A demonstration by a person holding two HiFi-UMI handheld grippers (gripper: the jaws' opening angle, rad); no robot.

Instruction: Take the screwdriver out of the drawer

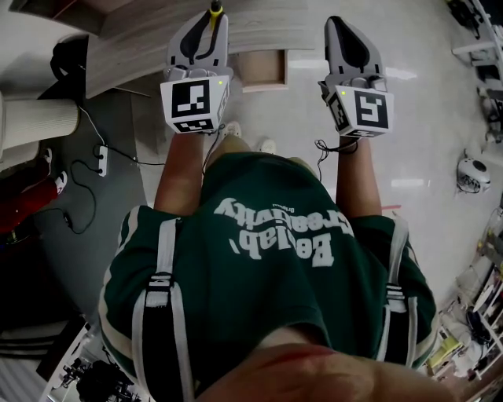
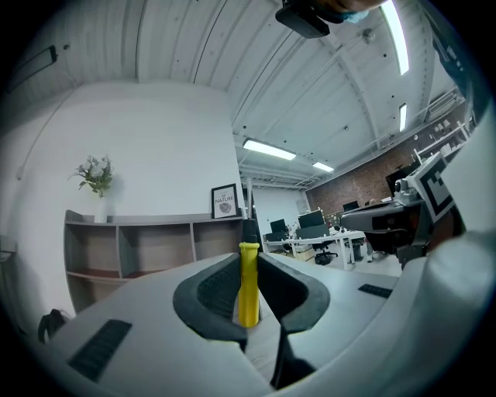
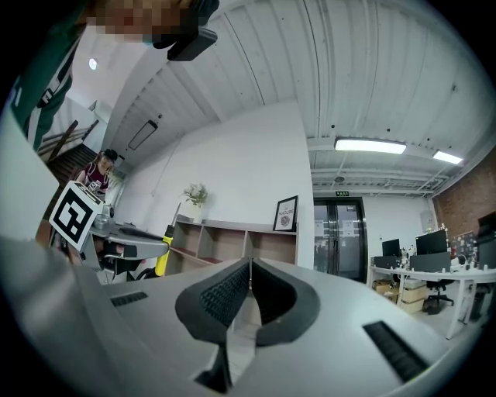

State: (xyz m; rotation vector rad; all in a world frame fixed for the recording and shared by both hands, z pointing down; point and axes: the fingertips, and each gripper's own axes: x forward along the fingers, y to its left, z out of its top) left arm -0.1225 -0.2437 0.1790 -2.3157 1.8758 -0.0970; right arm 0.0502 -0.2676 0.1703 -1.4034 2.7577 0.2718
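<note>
The screwdriver (image 2: 248, 283) has a yellow handle with a black collar and stands upright between the pads of my left gripper (image 2: 248, 267), which is shut on it. From the head view, the left gripper (image 1: 211, 17) is held out level over the edge of a wooden desk (image 1: 149, 43), and the yellow handle tip (image 1: 214, 11) pokes out past the jaws. A light wooden drawer box (image 1: 263, 69) shows just to its right, under the desk edge. My right gripper (image 3: 249, 267) is shut with nothing in it; it is also held out level (image 1: 336, 23), beside the left.
A power strip (image 1: 102, 161) and cables lie on the floor at the left. A white round device (image 1: 474, 174) sits on the floor at the right. Ahead stands an open shelf (image 2: 139, 248) with a plant (image 2: 97, 174) and a framed picture (image 2: 225, 201).
</note>
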